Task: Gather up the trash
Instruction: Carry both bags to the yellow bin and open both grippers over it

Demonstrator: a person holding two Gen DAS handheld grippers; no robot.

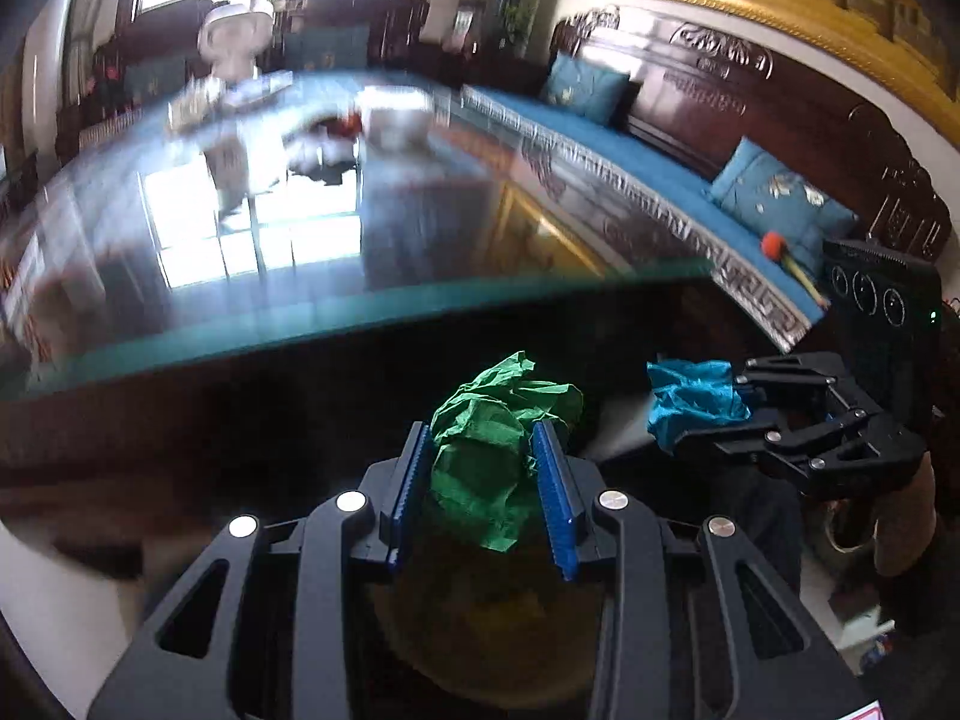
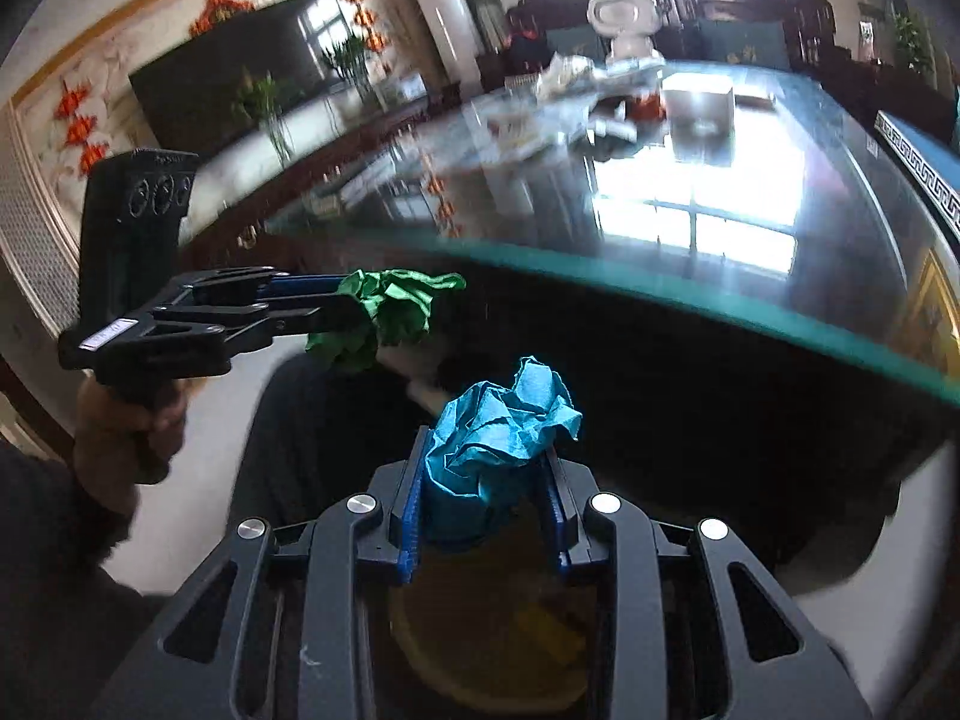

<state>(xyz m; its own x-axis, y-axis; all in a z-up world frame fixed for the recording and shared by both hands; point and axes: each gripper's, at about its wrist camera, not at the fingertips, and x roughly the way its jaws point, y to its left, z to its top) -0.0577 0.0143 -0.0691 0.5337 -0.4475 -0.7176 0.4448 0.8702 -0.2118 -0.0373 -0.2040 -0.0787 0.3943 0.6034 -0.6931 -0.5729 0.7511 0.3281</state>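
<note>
My left gripper (image 1: 483, 450) is shut on a crumpled green paper ball (image 1: 492, 462); it also shows in the right wrist view (image 2: 354, 312) holding the green ball (image 2: 390, 312). My right gripper (image 2: 486, 462) is shut on a crumpled blue paper ball (image 2: 498, 444); it also shows in the left wrist view (image 1: 690, 420) with the blue ball (image 1: 693, 402). Both grippers are off the near edge of the glass table (image 1: 360, 312), below its level, above a round brownish bin (image 1: 492, 630), which also shows in the right wrist view (image 2: 492, 642).
On the far part of the glass table (image 2: 720, 276) stand a white box (image 2: 699, 105), a white vase (image 2: 624, 24) and scattered papers (image 2: 570, 78). A blue-cushioned wooden sofa (image 1: 660, 156) runs along the right. A television (image 2: 222, 78) stands at left.
</note>
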